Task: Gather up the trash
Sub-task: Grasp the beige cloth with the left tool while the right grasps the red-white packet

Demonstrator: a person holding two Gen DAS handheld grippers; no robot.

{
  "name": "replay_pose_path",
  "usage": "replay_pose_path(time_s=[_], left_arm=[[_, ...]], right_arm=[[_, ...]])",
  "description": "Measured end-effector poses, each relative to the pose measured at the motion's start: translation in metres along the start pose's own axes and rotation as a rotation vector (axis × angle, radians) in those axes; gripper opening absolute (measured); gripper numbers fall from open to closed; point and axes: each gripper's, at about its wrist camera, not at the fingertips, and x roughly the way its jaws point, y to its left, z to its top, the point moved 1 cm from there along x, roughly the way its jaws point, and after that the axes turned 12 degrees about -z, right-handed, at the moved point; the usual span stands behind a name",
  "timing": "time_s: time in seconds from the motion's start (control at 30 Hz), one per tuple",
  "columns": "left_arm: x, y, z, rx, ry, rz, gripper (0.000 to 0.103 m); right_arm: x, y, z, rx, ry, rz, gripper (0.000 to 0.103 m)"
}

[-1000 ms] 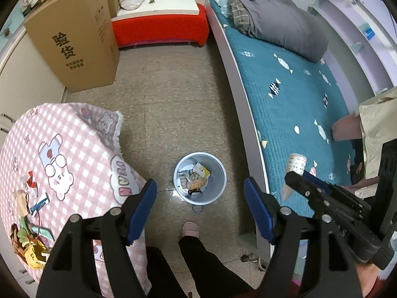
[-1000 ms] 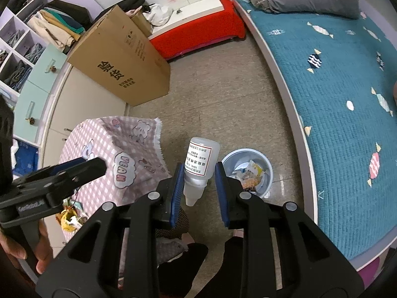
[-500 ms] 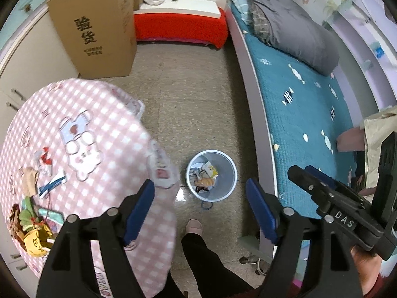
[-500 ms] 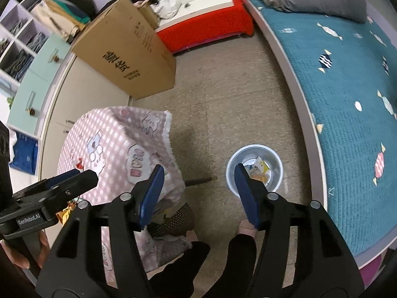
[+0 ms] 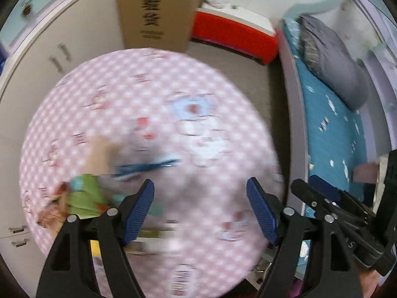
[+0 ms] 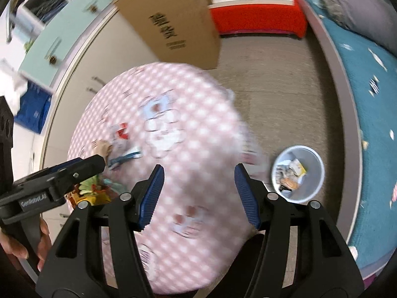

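Both views are blurred by motion. My left gripper (image 5: 199, 186) stands open and empty above the round table with the pink checked cloth (image 5: 153, 94). Trash lies on the table's left part: a green wrapper (image 5: 84, 196), a blue strip (image 5: 146, 166) and a tan scrap (image 5: 101, 149). My right gripper (image 6: 198, 171) is also open with nothing between its fingers, over the same table (image 6: 188, 99). The blue strip (image 6: 124, 159) and green-yellow wrappers (image 6: 91, 193) lie to its left. The grey trash bin (image 6: 318, 173), holding wrappers, stands on the floor right of the table.
A large cardboard box (image 5: 153, 12) leans on the cabinets (image 5: 37, 62) behind the table. A red bench (image 5: 235, 34) is at the back. The bed with a teal cover (image 5: 332, 129) and grey duvet (image 5: 332, 59) runs along the right. A hand (image 6: 15, 245) holds the left gripper's handle.
The right gripper opened and the white bottle it held is gone from its jaws. Both grippers have swung left from above the bin to over the pink table.
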Motion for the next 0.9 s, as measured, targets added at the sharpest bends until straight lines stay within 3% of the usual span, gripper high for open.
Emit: replay_pose_path(time_s=[0.13,0.3,0.6,0.7,0.73,0.83,0.9], left_arm=[[-0.005,0.068,0.006,-0.041,0.019,0.039,0.075],[0.008,0.120,0.011,-0.054,0.078,0.059,0.070],[0.045,0.145,0.018,-0.015,0.167,0.037,0.057],[0.053,0.144,0.022,0.012,0.175,0.041,0.041],[0.056,0.145,0.024,0.025,0.176,0.048,0.019],[0.056,0.154,0.032,0.008,0.171,0.003,0.010],[0.043,0.162,0.037,-0.008,0.130,0.004,0.010]], right_arm=[[0.018,0.053,0.006,-0.057,-0.006,0.001,0.058],[0.043,0.103,0.010,-0.092,-0.001,-0.010,0.058],[0.074,0.145,0.017,-0.140,0.034,-0.046,0.058],[0.081,0.153,0.020,-0.164,0.042,-0.050,0.058],[0.083,0.156,0.021,-0.173,0.045,-0.050,0.058],[0.091,0.166,0.025,-0.194,0.052,-0.048,0.058],[0.098,0.174,0.028,-0.211,0.060,-0.045,0.058]])
